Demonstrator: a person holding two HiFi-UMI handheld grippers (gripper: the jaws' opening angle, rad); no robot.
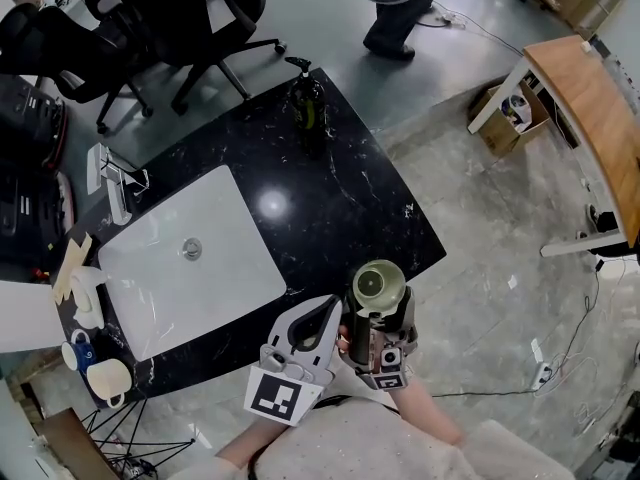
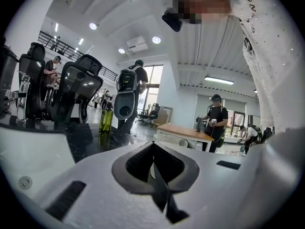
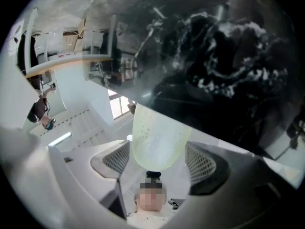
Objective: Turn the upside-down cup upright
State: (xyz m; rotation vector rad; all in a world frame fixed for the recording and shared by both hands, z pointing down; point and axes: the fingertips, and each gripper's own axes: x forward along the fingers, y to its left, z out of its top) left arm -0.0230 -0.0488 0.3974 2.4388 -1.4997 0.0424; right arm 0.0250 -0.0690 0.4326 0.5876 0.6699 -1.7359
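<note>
Directly below the head camera, a black marble counter (image 1: 350, 198) is filling the middle of the view, with a white sink (image 1: 225, 253) lying sunk into its left half. Black office chairs (image 1: 200, 18) are standing beyond its far edge. A wooden desk (image 1: 590, 108) is standing well apart at the right. A person (image 1: 395, 28) is standing on the floor past the counter.

Both grippers are being held close together at the counter's near edge. The left gripper (image 2: 153, 144) is pointing level across the counter. Its jaws are pressing together with nothing between them. Just beside it, the right gripper (image 1: 376, 308) is pinching the cup (image 1: 380, 284). In the right gripper view, both jaws are pressing the cup's pale, see-through sides, and the dark counter is filling the top of that view.

A green bottle (image 1: 308, 103) is standing upright near the counter's far corner. A faucet (image 1: 118, 180) is standing at the sink's far left side. A blue mug (image 1: 78, 351) and a cream mug (image 1: 110, 378) are sitting just beside each other at the counter's near left corner.

The cup is yellow-green and is being held above the counter's near edge. One round end is facing up toward the head camera. Whether that end is the mouth or the base, I cannot tell.
</note>
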